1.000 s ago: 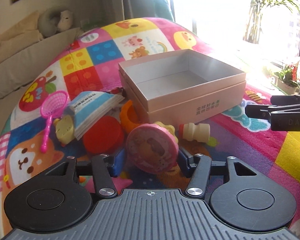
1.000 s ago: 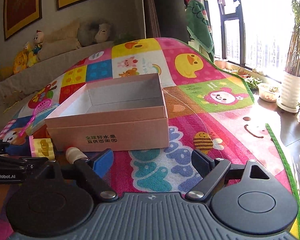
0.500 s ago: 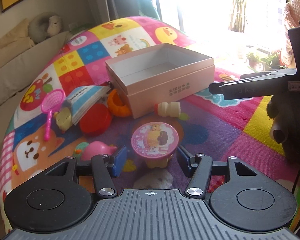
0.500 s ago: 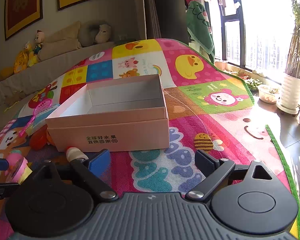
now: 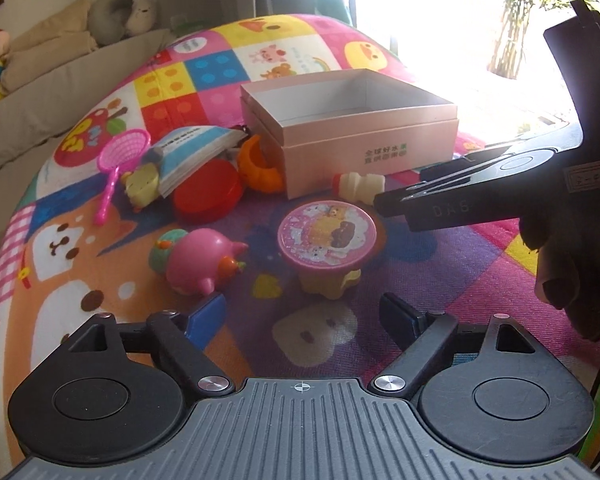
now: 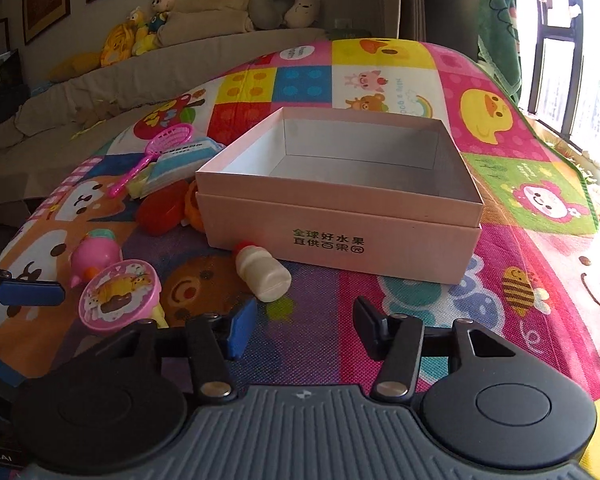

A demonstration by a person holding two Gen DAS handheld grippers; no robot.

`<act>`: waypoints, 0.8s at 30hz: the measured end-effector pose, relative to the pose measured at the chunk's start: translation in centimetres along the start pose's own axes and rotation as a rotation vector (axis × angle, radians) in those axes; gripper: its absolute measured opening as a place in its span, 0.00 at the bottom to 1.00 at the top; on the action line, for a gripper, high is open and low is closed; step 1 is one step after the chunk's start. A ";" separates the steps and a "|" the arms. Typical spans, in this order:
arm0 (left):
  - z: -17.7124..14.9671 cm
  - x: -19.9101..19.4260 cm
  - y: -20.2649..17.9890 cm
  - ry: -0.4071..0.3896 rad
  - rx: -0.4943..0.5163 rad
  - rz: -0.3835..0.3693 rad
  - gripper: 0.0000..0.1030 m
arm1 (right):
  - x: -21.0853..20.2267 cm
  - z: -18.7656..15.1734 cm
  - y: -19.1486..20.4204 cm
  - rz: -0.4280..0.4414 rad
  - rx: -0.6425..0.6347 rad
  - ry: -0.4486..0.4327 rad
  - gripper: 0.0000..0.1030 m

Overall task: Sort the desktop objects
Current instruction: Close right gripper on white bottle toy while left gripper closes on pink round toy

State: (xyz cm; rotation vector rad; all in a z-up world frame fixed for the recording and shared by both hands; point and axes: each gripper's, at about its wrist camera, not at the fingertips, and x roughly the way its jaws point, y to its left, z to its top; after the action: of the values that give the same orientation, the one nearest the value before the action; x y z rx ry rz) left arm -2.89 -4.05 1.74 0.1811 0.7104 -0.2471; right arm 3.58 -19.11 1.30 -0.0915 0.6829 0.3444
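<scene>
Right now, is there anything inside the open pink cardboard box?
No, the pink cardboard box shows only its bare white floor and walls in the right wrist view, with the toys lying outside on the colourful play mat.

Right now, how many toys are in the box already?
None yet: the pink box is empty. The left hand-held gripper is opening, with the pink-lidded cup standing free on the mat. The right hand-held gripper is closing near the little milk bottle, not gripping it. The pink pig, red lid and net still wait.
</scene>
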 end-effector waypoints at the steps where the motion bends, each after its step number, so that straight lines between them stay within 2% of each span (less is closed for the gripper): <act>1: -0.1 0.1 0.0 0.000 -0.006 0.002 0.89 | 0.4 0.2 0.2 0.002 -0.007 0.008 0.52; 2: -0.3 0.1 0.1 -0.002 -0.013 0.002 0.91 | 0.9 0.4 0.3 -0.015 -0.009 0.015 0.52; 6: -1.0 0.4 0.6 -0.004 -0.057 -0.004 0.92 | 1.0 0.9 -0.3 -0.209 -0.007 -0.023 0.52; 7: -1.1 0.6 0.7 0.000 -0.068 -0.008 0.92 | 0.8 0.9 -0.6 -0.216 0.002 -0.031 0.52; 10: -1.3 0.7 0.8 -0.007 -0.083 -0.018 0.93 | -0.3 1.0 -1.2 -0.112 0.043 -0.035 0.53; 14: -1.4 0.6 0.7 -0.015 -0.085 -0.027 0.93 | 0.5 1.5 -0.5 -0.005 0.083 0.023 0.55; 19: -1.6 0.3 0.4 -0.037 -0.073 -0.028 0.93 | 3.1 2.2 0.3 0.001 0.105 0.051 0.55; 20: -1.5 0.2 0.4 -0.039 -0.073 -0.025 0.93 | 3.5 2.2 0.4 0.004 0.110 0.060 0.53; 24: -1.0 0.0 0.3 -0.064 -0.077 -0.011 0.93 | 2.1 2.2 -0.1 0.015 0.107 0.042 0.29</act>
State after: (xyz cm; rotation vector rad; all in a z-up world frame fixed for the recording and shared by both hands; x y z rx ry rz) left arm -3.42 -3.49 1.01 0.0953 0.6565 -0.2341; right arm 6.50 -18.15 1.67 0.0081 0.7429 0.3205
